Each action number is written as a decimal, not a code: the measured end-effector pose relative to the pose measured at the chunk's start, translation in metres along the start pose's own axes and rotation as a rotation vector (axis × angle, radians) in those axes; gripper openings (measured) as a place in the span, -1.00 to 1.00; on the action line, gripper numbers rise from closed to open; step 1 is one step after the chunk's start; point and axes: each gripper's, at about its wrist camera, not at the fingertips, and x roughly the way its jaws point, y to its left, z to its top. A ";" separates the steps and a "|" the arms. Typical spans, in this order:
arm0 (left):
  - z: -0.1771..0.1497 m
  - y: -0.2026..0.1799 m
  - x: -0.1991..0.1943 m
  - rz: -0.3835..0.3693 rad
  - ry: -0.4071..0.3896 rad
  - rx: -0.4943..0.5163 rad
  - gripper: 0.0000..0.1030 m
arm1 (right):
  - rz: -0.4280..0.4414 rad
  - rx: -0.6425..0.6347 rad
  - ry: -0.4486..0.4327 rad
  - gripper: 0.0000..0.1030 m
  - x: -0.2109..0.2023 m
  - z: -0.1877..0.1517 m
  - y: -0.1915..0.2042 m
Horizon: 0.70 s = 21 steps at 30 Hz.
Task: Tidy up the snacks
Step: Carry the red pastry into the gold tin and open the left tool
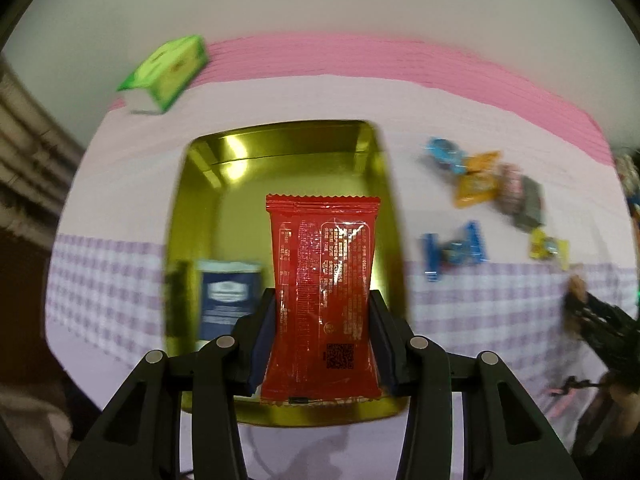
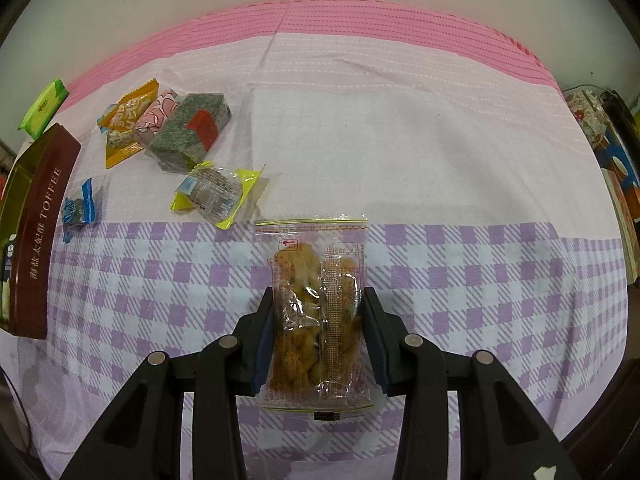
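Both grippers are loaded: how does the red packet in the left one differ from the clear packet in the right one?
The opaque red foil packet hides its contents; the clear plastic packet shows golden-brown pieces. The red one hangs over the gold tin, the clear one over the checked cloth. Both are clamped by their sides, serrated end away from the camera.

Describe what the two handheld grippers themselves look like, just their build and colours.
Both the left gripper and right gripper look alike: black plastic linkage arms with silver round pivot pins, and two fingers faced with dark blue pads. No sleeve is clearly visible.
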 end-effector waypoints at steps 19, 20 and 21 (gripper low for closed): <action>-0.017 0.058 0.048 0.093 0.087 -0.074 -0.13 | -0.020 0.017 0.006 -0.24 0.001 0.002 0.003; -0.017 0.060 0.051 0.091 0.089 -0.074 -0.13 | -0.020 0.017 0.007 -0.24 0.001 0.003 0.004; -0.017 0.061 0.053 0.089 0.092 -0.075 -0.13 | -0.021 0.017 0.008 -0.24 0.001 0.002 0.001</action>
